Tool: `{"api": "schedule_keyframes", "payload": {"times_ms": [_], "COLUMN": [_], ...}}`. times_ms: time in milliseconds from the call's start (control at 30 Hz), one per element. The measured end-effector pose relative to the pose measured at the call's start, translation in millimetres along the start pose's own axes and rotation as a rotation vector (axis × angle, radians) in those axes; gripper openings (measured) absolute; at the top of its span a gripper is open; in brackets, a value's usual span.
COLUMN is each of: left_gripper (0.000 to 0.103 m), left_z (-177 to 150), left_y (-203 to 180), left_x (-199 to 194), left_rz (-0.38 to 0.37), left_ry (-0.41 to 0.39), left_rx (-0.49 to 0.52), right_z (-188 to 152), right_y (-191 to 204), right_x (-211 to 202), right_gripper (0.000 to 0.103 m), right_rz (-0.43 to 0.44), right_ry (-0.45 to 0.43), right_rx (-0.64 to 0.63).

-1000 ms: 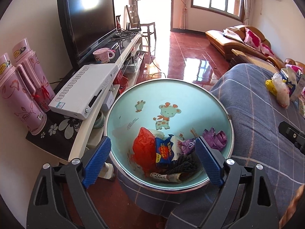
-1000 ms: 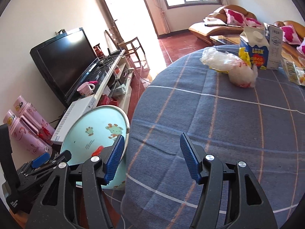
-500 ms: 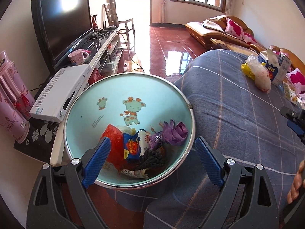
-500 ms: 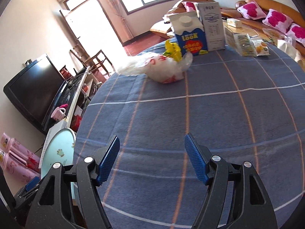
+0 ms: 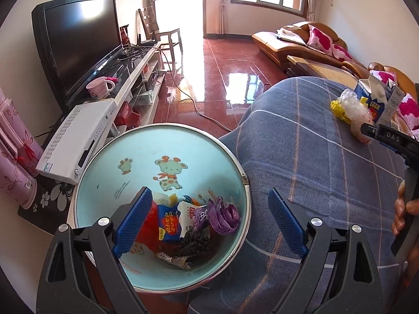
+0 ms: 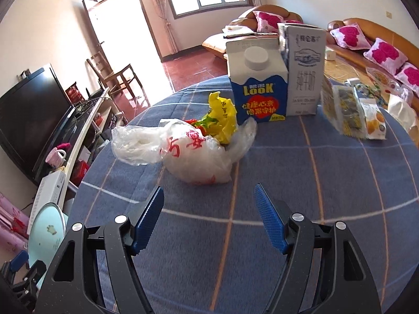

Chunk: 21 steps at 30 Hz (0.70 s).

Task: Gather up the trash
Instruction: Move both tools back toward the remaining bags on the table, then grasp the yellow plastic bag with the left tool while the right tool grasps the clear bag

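A light-blue trash bin [image 5: 146,162] with a giraffe print stands beside the table and holds red, blue and purple wrappers [image 5: 199,217]. My left gripper [image 5: 209,225] is open and empty, above the bin's near rim. On the blue plaid tablecloth [image 6: 327,183] lies a crumpled clear plastic bag with red print [image 6: 191,154] and a yellow wrapper [image 6: 221,117] behind it. My right gripper [image 6: 209,217] is open and empty, a short way in front of the bag. The bag also shows in the left wrist view [image 5: 353,110].
A blue LOOK carton [image 6: 258,86] and a grey milk carton [image 6: 305,70] stand behind the bag, snack packets [image 6: 353,110] to their right. A TV [image 5: 78,39], a white box [image 5: 76,136] and pink flasks [image 5: 13,162] stand left of the bin.
My right gripper has swung from the bin side across the table toward the plastic bag, which now looks much nearer. The left gripper has drawn back slightly from the bin.
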<state>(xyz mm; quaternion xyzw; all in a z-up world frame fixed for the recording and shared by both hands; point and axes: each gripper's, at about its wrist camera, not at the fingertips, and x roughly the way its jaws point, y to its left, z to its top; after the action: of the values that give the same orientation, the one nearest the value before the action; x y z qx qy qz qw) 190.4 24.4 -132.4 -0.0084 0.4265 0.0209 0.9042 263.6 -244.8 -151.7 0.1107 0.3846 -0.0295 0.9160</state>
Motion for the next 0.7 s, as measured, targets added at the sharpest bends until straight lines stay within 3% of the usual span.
{"api": "schedule_keyframes", "payload": {"times_ms": [100, 167, 233, 300, 567, 700], "left_gripper": [0.088, 0.088, 0.088, 0.088, 0.087, 0.087], "left_z": [5.5, 8.7, 11.7, 15.7, 37.1, 51.3], "left_y": [1.5, 0.4, -3.2, -10.8, -68.4, -108.2], "left_x": [4.8, 7.4, 8.7, 10.9, 20.8, 26.9], "left_rz": [0.007, 0.01, 0.003, -0.009, -0.119, -0.166], "left_ry": [0.008, 0.011, 0.011, 0.01, -0.007, -0.045], "left_rx": [-0.007, -0.01, -0.012, -0.001, 0.085, 0.158], "right_z": [8.1, 8.5, 7.0, 6.4, 0.2, 2.2], "right_y": [7.5, 9.7, 7.6, 3.0, -33.6, -78.5], "right_x": [17.2, 24.7, 29.9, 27.1, -32.2, -51.2], "right_gripper": [0.071, 0.065, 0.039, 0.033, 0.03, 0.03], "right_rz": [-0.007, -0.019, -0.002, 0.017, 0.07, -0.041], "right_ry": [0.019, 0.029, 0.048, 0.048, 0.002, -0.03], "right_rx": [-0.049, -0.071, -0.073, -0.057, -0.012, 0.033]}}
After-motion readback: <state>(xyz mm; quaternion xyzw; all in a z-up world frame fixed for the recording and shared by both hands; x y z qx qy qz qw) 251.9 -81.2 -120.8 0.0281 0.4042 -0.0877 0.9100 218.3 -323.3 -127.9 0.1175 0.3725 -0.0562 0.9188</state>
